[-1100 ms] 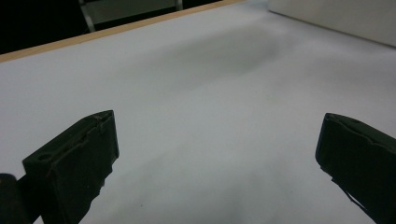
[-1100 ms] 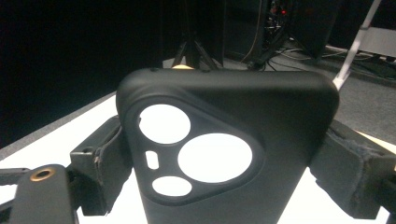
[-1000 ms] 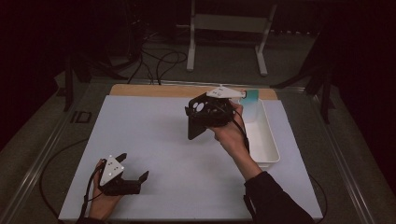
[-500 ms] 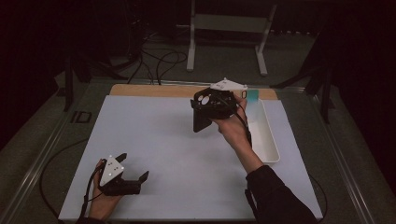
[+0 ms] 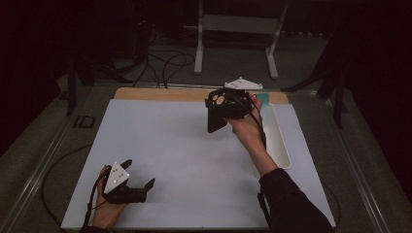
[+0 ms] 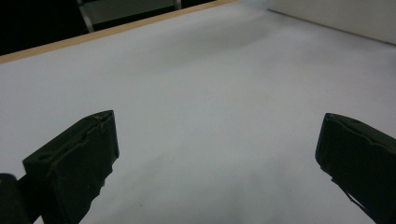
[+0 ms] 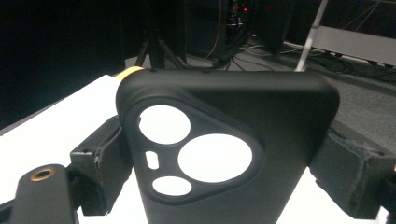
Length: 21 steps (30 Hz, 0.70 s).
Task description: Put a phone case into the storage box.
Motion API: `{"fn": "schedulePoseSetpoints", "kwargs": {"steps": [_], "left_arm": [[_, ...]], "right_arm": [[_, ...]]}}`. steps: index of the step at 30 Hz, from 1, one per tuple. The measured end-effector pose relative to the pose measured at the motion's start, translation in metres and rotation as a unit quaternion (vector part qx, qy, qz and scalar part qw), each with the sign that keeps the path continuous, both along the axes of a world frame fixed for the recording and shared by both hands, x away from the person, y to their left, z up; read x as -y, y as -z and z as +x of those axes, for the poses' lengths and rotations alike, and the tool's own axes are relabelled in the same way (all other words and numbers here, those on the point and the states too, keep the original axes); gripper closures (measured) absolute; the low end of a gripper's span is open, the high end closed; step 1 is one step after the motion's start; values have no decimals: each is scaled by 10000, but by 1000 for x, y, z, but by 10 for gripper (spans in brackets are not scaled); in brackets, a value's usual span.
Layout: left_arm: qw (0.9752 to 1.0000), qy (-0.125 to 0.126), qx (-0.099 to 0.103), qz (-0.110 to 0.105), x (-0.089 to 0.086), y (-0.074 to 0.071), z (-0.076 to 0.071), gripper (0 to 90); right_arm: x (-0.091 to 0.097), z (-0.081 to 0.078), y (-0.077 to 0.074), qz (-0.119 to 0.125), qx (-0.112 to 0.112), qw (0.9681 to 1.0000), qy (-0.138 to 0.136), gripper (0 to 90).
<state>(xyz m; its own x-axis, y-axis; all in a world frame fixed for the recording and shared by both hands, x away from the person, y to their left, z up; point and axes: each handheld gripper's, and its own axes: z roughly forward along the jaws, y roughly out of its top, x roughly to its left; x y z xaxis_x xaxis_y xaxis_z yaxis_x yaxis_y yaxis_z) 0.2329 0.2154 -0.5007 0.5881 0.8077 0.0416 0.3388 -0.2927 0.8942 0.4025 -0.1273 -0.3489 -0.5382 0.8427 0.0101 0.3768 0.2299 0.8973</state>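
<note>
A black phone case [image 7: 285, 140] with a three-cornered camera cutout is clamped upright between the jaws of my right gripper [image 7: 224, 191]. In the high view that gripper [image 5: 228, 104] is held above the far right part of the white mat [image 5: 170, 141], and the case [image 5: 215, 122] hangs down at its left. My left gripper [image 5: 141, 173] rests on the mat near the front left corner. Its jaws stand wide apart with nothing between them [image 6: 217, 158].
A long white tray [image 5: 281, 145] lies along the mat's right side, just right of the person's right forearm. A teal object [image 5: 265, 97] sits at the tray's far end. A wooden strip [image 5: 160, 93] borders the mat's far edge. Stands and cables occupy the floor beyond.
The right gripper has carried the phone case a little farther from the person and slightly right. The left gripper has stayed in place.
</note>
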Motion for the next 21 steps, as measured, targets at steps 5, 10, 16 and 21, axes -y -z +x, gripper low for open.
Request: {"fn": "schedulePoseSetpoints", "kwargs": {"steps": [5, 10, 16, 21], "left_arm": [[10000, 5, 2, 13, 0, 0, 0, 2], [10000, -2, 0, 10, 0, 0, 0, 1], [10000, -9, 2, 20, 0, 0, 0, 2], [10000, -3, 4, 15, 0, 0, 0, 2]], "right_arm": [[4, 4, -2, -10, 22, 10000, 94, 134], [8, 9, -3, -24, 30, 9998, 183, 134], [15, 14, -5, -54, 56, 9995, 296, 134], [21, 17, -8, -59, 87, 9992, 390, 134]]}}
